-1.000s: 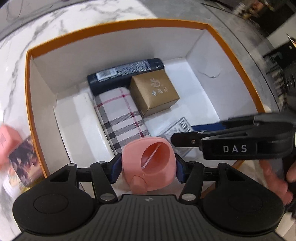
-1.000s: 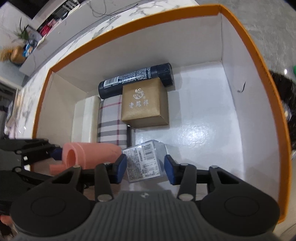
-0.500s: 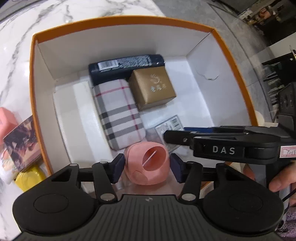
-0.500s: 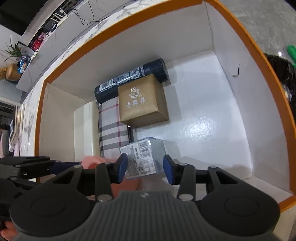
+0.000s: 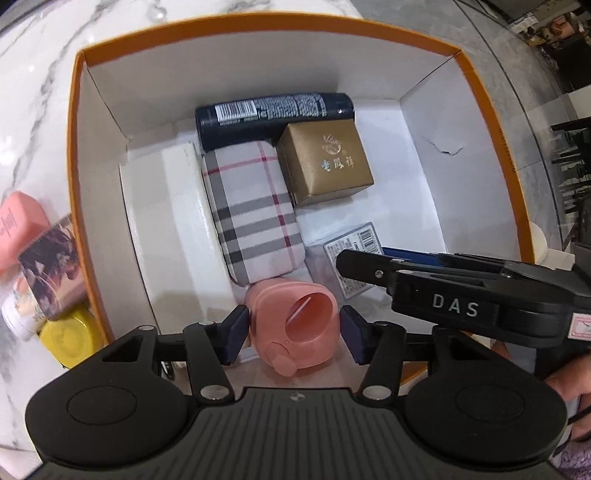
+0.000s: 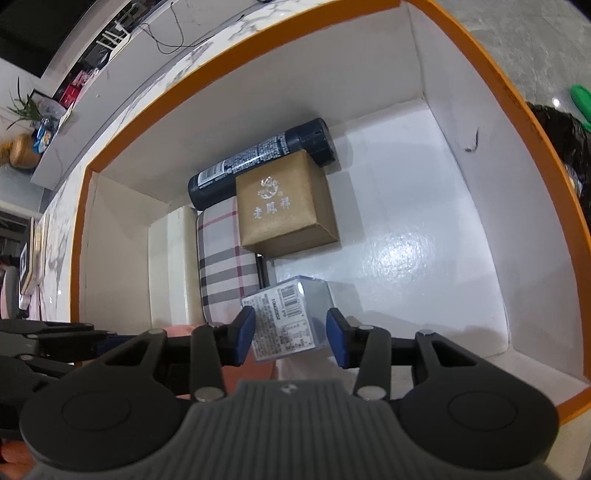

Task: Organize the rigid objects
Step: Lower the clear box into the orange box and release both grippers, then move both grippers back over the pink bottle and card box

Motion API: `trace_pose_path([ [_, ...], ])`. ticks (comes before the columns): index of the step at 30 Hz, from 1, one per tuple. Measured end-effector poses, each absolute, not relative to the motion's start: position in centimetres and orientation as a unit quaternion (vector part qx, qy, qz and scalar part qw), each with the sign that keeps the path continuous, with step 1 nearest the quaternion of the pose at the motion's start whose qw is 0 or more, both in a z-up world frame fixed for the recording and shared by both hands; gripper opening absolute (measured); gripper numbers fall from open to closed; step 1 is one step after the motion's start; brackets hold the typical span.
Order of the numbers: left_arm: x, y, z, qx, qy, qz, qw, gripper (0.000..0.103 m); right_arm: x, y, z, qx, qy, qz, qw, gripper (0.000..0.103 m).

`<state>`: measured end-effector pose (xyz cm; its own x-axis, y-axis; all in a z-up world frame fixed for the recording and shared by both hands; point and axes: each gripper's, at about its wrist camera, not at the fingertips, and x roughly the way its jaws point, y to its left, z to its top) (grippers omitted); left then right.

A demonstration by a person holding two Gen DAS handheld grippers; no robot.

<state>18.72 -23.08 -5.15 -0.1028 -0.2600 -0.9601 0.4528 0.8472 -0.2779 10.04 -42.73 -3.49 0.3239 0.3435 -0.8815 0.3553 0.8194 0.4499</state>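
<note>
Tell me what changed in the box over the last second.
The pink holder went down into the orange box, ending by the plaid case; the jaws of the left gripper have just been opening around it. The right gripper keeps its labelled clear box. The dark can and gold box stayed put.

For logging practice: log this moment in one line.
left gripper jaws just opening around pink holder | right gripper shut on labelled box | both in orange box

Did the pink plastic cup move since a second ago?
Yes. The pink plastic cup between the left tool's pads went deeper into the orange-rimmed box, ending against the plaid case's near end.
</note>
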Motion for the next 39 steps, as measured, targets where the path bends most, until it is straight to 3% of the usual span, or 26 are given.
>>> trace_pose_path([
  [11,19.2,-20.0,-1.9,-0.002,0.647,-0.306,0.699,0.067,9.7,-42.0,-2.6,0.261,0.593,0.004,0.762,0.045],
  [16,19.3,-18.8,-0.9,-0.008,0.625,-0.299,0.721,0.062,9.9,-40.5,-2.9,0.234,0.603,0.009,0.763,0.052],
  [25,19.4,-16.9,-0.4,-0.019,0.599,-0.294,0.745,0.062,10.8,-40.2,-3.5,0.264,0.580,-0.046,0.769,0.049],
  [29,19.5,-16.0,0.0,-0.021,0.588,-0.298,0.752,0.062,11.5,-39.4,-3.2,0.231,0.583,-0.037,0.778,0.049],
  [32,19.4,-15.0,1.0,-0.020,0.571,-0.304,0.762,0.062,11.5,-38.6,-2.5,0.185,0.582,-0.039,0.791,0.056],
  [39,19.1,-11.3,3.8,-0.004,0.521,-0.306,0.797,0.062,10.9,-36.6,1.2,0.127,0.538,-0.006,0.833,0.056],
])
